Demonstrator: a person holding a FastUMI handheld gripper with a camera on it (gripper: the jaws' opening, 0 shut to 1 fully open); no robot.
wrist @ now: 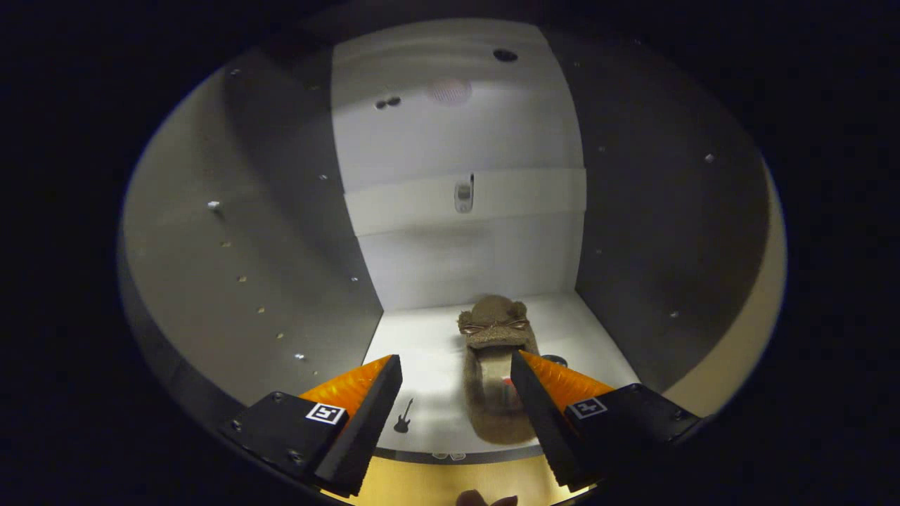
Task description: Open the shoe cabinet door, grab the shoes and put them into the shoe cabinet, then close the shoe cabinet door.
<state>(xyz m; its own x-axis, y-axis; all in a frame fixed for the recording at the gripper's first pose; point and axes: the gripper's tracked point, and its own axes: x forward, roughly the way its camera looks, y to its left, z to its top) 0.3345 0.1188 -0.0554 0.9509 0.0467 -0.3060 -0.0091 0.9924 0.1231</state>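
I look into the open shoe cabinet [464,140], white inside with grey side walls. A brown fuzzy slipper [496,365] with a small bow on its toe lies on the cabinet's white floor [422,351], toe pointing at the back wall. My gripper [455,372] is open, its orange and black fingers [365,393] spread wide. The slipper sits between them, close to the right finger, which overlaps its heel side. Neither finger presses on it.
The left side wall [246,246] and right side wall [654,211] carry rows of small shelf-pin holes. A white cross rail [464,197] with a metal fitting spans the back wall. A small guitar sticker [403,416] marks the floor near the front edge.
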